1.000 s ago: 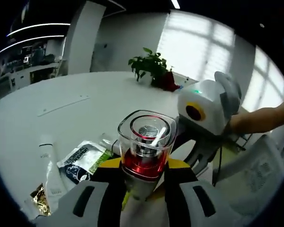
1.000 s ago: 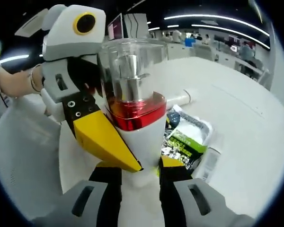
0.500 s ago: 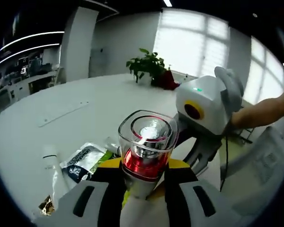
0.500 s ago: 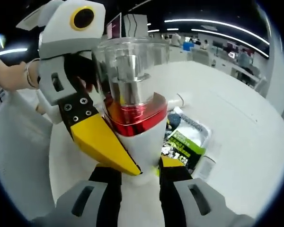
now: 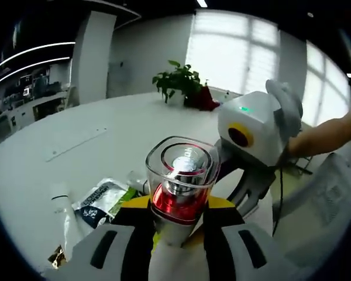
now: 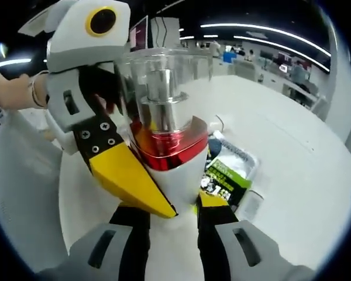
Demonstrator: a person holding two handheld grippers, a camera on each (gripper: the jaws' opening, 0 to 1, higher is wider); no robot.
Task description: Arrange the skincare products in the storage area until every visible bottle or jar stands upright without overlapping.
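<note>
A pump bottle [image 5: 181, 187] with a white body, shiny red collar and clear cap over a silver pump stands upright, lifted above the white table [image 5: 105, 129]. My left gripper [image 5: 178, 206] is shut on its body, a yellow fingertip on each side. The right gripper [image 5: 254, 137] reaches in from the right, close against the same bottle. In the right gripper view the bottle [image 6: 164, 129] rises between my right gripper [image 6: 172, 206] jaws, which are shut on its white body. The left gripper [image 6: 88, 70] crosses from the left, its yellow finger [image 6: 128, 181] pressed on the bottle.
On the table below lie a green-and-black sachet [image 5: 102, 199], a white tube [image 5: 61, 202] and a gold packet [image 5: 57, 256]; the sachet [image 6: 228, 170] also lies right of the bottle. A potted plant [image 5: 184, 82] stands at the far side. A white mesh surface [image 5: 327, 205] is at right.
Both grippers keep their hold on the bottle. The views have shifted only slightly; the things on the table lie as before.
</note>
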